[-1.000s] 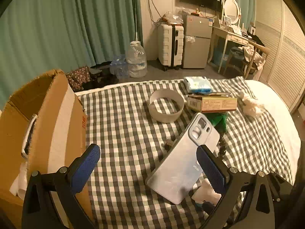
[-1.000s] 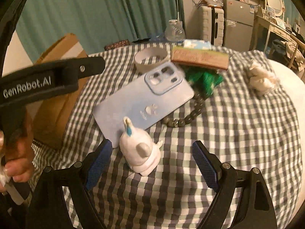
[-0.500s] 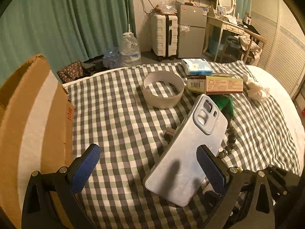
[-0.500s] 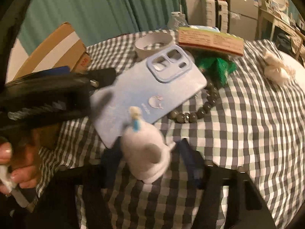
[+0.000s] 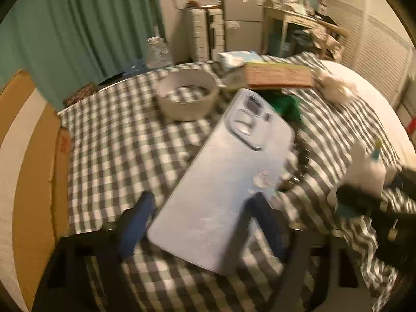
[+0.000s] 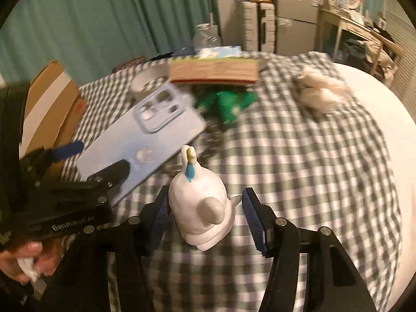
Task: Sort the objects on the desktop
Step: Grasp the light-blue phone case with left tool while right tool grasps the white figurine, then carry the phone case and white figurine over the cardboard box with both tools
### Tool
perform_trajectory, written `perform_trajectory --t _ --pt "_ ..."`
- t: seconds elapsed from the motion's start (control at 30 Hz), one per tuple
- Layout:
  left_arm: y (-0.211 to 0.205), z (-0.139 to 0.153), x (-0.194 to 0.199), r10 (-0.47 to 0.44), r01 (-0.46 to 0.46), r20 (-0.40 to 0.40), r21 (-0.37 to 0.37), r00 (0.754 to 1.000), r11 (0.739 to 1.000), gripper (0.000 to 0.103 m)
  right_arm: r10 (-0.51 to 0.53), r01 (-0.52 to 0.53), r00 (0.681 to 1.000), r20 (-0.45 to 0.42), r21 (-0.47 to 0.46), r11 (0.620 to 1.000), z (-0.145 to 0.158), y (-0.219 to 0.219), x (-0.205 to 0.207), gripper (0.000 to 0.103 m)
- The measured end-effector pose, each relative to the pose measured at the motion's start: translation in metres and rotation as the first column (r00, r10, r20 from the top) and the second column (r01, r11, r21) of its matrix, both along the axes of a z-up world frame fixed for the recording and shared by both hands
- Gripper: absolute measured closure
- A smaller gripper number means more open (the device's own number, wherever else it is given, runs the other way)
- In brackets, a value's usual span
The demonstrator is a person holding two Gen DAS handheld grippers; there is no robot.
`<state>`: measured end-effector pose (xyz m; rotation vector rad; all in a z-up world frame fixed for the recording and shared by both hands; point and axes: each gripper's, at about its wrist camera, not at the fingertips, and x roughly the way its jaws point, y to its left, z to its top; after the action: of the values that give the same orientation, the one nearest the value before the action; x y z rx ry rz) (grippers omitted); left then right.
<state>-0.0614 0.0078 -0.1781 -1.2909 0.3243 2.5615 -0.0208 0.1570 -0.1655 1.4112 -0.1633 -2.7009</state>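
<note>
- The right gripper [image 6: 205, 214] stands around the white figurine [image 6: 200, 205] at lower centre of its view. Its jaws have just been closing. The left pad seems to touch the figurine's side and the right pad sits just beside the small side nub; a firm clamp cannot be confirmed.
- A good grip here means squeezing the broad body, not the nub or the blue-tipped top, and checking that both pads bear before any lift.
- The left gripper [image 5: 200, 223] straddles the near end of the pale blue phone [image 5: 223, 182], lower centre of the left view. Its jaws have just been closing, and blur hides whether the pads press.
- The phone lies slanted, so squaring the pads to its long edges should stop it twisting.
- The cardboard box [image 5: 31, 171], at the left edge, is probably the destination, well apart from the grey ring [image 5: 187, 95].
</note>
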Motion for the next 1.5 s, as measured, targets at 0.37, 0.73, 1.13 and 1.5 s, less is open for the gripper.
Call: perform_trajectory --t 0.37,0.73,1.13,1.5 --pt "0.023 0.03 0.028 -0.138 0.14 -0.044 0.045 0.99 0.989 0.079 -0.076 0.075 0.997 -0.018 -0.048 0.996 0.013 0.032 0.018 0.048" --pt "0.065 0.009 0.059 -0.248 0.248 -0.028 -0.011 0.968 0.969 0.089 -0.1 0.097 0.992 -0.07 -0.052 0.994 0.039 0.046 0.032 0.048" --pt "0.045 0.067 0.055 -0.145 0.147 -0.177 -0.001 0.973 0.989 0.094 -0.122 0.115 0.987 -0.108 -0.071 0.991 0.056 0.047 0.038 0.048" --pt "0.014 0.134 0.075 -0.082 0.114 -0.305 0.086 0.949 0.99 0.094 -0.096 0.086 0.975 -0.203 -0.058 0.995 0.098 0.019 0.042 0.048"
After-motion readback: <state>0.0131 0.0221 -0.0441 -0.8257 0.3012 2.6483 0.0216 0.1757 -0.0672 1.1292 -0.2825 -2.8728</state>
